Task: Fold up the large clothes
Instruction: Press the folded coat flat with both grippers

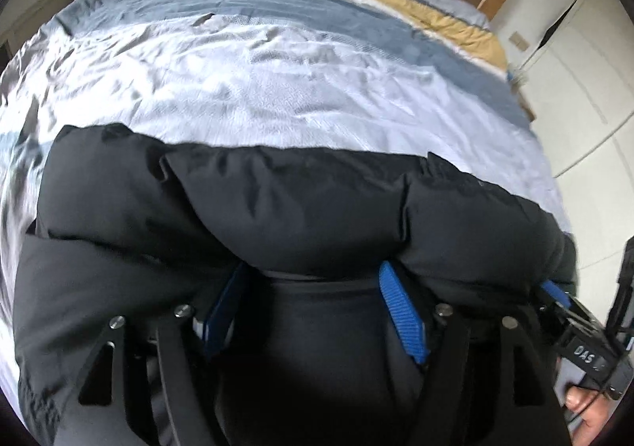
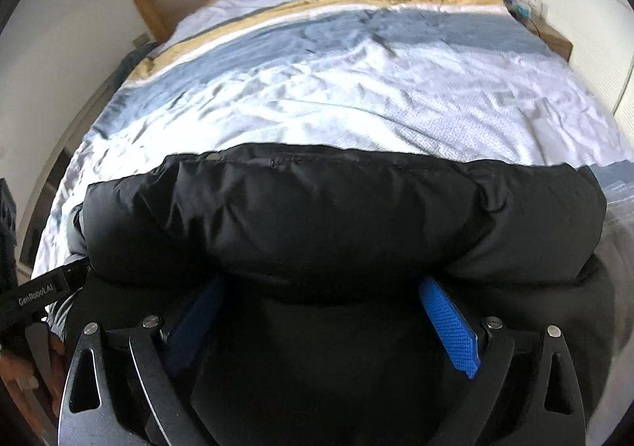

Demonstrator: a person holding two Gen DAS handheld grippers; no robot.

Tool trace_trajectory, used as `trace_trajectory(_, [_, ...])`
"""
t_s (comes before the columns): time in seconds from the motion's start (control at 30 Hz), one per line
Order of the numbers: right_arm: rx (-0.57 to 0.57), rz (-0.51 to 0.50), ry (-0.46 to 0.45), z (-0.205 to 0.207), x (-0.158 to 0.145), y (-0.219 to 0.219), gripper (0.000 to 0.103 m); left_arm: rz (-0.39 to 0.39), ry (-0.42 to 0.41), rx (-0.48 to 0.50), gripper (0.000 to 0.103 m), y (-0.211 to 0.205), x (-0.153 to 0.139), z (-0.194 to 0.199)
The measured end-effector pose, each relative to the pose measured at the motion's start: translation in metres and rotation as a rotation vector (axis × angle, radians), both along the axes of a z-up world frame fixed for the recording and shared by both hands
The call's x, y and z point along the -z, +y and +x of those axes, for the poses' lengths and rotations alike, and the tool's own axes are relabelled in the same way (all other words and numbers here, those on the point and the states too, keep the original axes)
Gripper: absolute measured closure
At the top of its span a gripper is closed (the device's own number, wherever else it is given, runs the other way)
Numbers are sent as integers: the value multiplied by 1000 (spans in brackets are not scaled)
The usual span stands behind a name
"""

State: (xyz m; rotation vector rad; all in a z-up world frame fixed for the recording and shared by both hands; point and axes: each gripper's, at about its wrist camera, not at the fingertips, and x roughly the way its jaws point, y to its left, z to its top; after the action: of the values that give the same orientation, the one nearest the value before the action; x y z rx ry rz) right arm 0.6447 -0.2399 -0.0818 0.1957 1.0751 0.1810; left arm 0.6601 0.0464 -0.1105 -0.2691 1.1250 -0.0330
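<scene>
Carrying the black padded jacket (image 1: 297, 208) toward twelve o'clock over the bed (image 1: 277, 89): the left claw (image 1: 317, 271) and right claw (image 2: 321, 283) each pinch its bunched edge. Keep both level, advancing together.

The puffy black padded jacket (image 1: 277, 204) buries both grippers' blue fingertips. Its lower part runs off at six o'clock. The striped bedspread (image 1: 23, 153) smears at nine o'clock.

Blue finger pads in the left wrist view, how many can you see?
3. Two belong to the left tool: one pad at lower left, one at lower right, both pressed against the black puffer jacket. A third pad, on the right tool, peeks out at far right. Its partner may be hidden.
</scene>
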Motion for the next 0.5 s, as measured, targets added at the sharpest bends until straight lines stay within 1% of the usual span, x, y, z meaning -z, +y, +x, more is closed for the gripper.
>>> trace_trajectory(0.13, [24,2,40,33,19,-4,5,44,22,-15,29,-1,21,34])
trace_trajectory(0.27, [29,-17,71,58,37,-5,2,59,48,-32,22,0,38,64])
trace_trajectory(0.3, [28,-15,84,62,40,-6,1,57,52,-35,19,2,40,66])
trace_trajectory(0.37, [23,-14,99,66,41,-7,1,28,59,-42,17,10,42,68])
trace_trajectory(0.43, [13,-11,101,65,40,-12,1,-2,56,-51,16,24,43,63])
trace_trajectory(0.5, [1,-3,96,58,40,-26,1,-15,59,-56,16,38,43,58])
